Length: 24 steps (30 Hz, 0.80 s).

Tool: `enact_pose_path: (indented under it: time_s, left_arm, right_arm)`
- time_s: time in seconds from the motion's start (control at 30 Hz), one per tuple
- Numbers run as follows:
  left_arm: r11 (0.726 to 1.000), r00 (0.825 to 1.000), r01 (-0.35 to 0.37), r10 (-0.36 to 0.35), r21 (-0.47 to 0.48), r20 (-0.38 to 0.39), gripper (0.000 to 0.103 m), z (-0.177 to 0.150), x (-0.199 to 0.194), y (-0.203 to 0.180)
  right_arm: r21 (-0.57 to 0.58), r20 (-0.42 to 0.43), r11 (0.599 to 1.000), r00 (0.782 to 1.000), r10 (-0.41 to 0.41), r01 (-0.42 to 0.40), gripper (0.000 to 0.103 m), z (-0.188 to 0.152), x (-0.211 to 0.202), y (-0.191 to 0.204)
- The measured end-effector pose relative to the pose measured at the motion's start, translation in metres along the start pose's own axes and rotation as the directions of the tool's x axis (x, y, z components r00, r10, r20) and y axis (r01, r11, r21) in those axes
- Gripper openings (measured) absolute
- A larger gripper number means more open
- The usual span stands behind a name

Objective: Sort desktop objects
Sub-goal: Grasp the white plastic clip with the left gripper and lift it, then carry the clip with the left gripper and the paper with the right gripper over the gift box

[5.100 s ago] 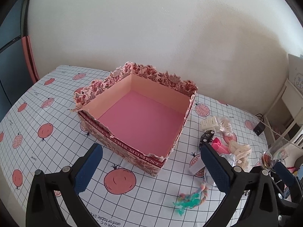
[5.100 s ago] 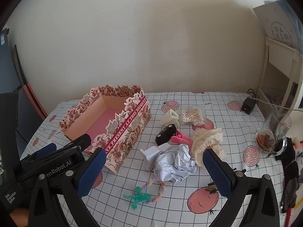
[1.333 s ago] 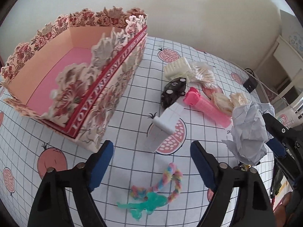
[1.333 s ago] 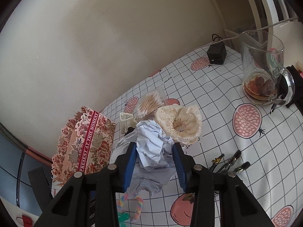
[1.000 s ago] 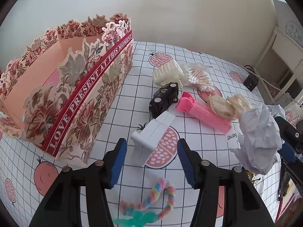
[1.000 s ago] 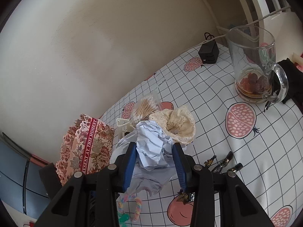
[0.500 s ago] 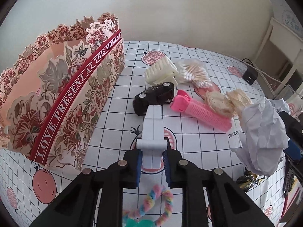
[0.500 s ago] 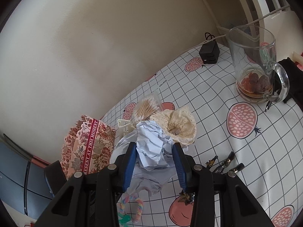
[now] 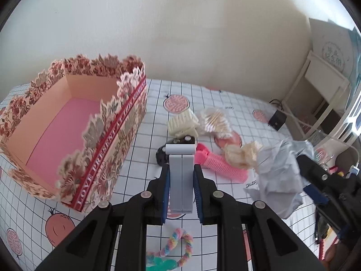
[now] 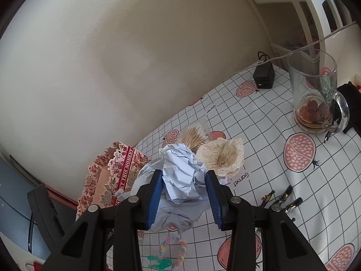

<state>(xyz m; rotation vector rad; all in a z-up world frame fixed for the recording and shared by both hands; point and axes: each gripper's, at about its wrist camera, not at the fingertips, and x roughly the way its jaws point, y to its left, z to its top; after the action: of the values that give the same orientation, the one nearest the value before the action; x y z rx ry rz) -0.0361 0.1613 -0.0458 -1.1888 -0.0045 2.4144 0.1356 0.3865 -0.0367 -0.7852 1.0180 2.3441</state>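
Observation:
My left gripper [image 9: 181,176] is shut on a white plastic clip [image 9: 181,174] and holds it raised above the table, right of the floral gift box [image 9: 74,133], which has an open pink inside. My right gripper [image 10: 183,176] is shut on a crumpled ball of pale blue paper [image 10: 180,174], lifted off the table; the paper also shows in the left wrist view [image 9: 277,176]. On the cloth lie a black toy car [image 9: 162,154], a pink hair roller [image 9: 220,166], a cream claw clip [image 9: 181,124], a bag of cotton swabs [image 9: 214,123], a lace scrunchie [image 10: 223,155] and a rainbow hair tie [image 9: 178,247].
A glass jug [image 10: 313,94] with brown liquid stands at the right. A black charger [image 10: 264,75] with a cable lies near the wall. Dark hair clips [image 10: 282,197] lie by my right gripper. A white shelf [image 9: 325,83] stands beyond the table's right edge.
My left gripper has closed on the white clip and lifted it off the table. My right gripper keeps holding the crumpled paper, almost still.

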Motion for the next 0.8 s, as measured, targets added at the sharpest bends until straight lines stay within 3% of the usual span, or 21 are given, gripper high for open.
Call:
enact_pose_path:
  time_s: [0.33, 0.8]
  left_arm:
    - [0.997, 0.994, 0.04, -0.034, -0.059, 0.1, 0.02, 0.019, -0.043, 0.015]
    - [0.988, 0.971, 0.056, -0.02, -0.145, 0.239, 0.02, 0.036, -0.108, 0.05]
  right_arm:
    - [-0.031, 0.039, 0.999, 0.999, 0.022, -0.021, 0.042, 0.001, -0.015, 0.023]
    - [-0.067, 0.077, 0.996, 0.995, 0.067, -0.062, 0.042, -0.004, -0.032, 0.056]
